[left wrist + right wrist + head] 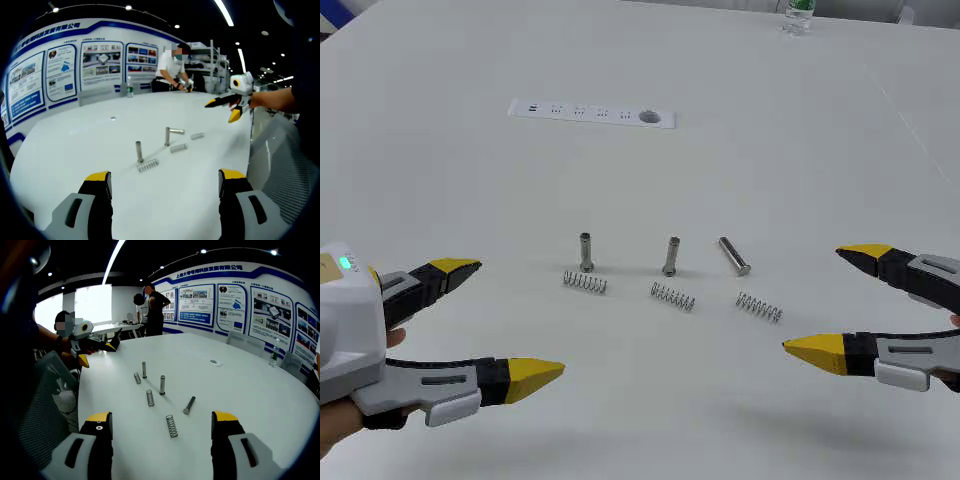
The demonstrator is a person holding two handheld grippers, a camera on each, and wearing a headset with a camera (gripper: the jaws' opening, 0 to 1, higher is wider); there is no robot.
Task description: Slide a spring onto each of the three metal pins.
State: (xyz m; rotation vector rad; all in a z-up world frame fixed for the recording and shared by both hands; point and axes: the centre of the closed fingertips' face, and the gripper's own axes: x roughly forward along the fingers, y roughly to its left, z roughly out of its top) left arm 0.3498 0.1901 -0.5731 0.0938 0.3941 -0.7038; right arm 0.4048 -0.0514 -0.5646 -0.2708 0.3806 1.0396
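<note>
Three metal pins are on the white table: a left pin and a middle pin stand upright, a right pin lies on its side. A spring lies just in front of each: left spring, middle spring, right spring. My left gripper hovers open at the near left, empty. My right gripper hovers open at the near right, empty. The left gripper view has the left pin and left spring nearest; the right gripper view has the lying pin and right spring nearest.
A white power strip is set into the table beyond the pins. A water bottle stands at the far edge. People stand at benches in the background. A mesh chair is beside the table.
</note>
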